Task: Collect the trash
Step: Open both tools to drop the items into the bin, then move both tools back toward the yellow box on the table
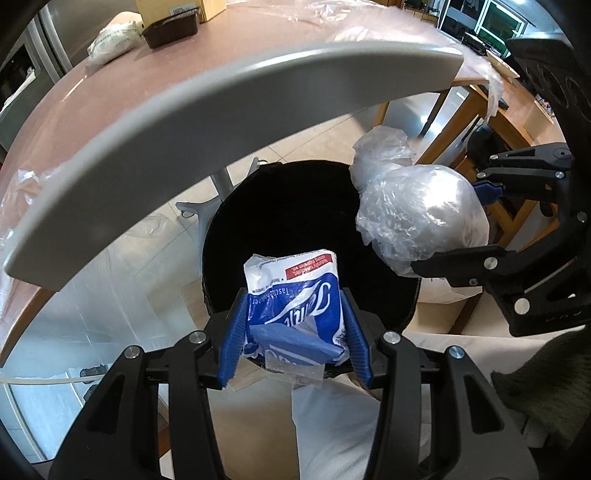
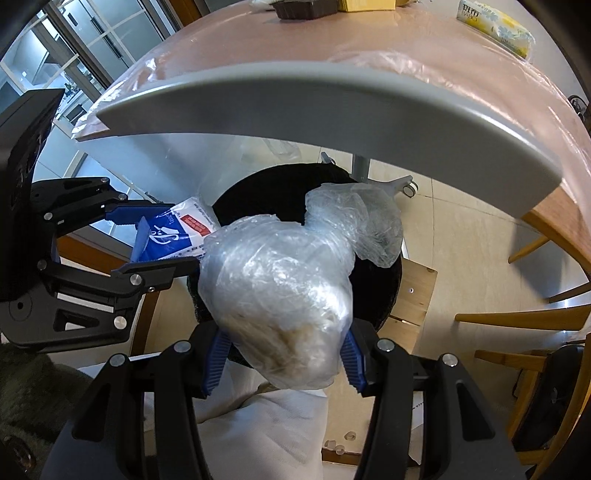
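Observation:
A black round bin (image 1: 295, 206) stands on the floor below the table edge, its dark mouth facing up (image 2: 273, 192). My left gripper (image 1: 295, 325) is shut on a blue and white tissue pack (image 1: 295, 295), held over the bin's near rim. My right gripper (image 2: 284, 350) is shut on a knotted clear plastic bag (image 2: 280, 288) with pale crumpled stuff inside, also above the bin. In the left wrist view that bag (image 1: 417, 218) hangs at the right. In the right wrist view the tissue pack (image 2: 173, 232) shows at the left between the blue pads.
A grey-edged table (image 1: 221, 122) with pink film overhangs the bin. On it lie a dark tray (image 1: 171, 29), a white bundle (image 1: 110, 40) and a yellow tissue packet (image 2: 498, 26). Wooden chairs (image 2: 535, 317) stand at the right. White trouser legs (image 2: 266, 435) show below.

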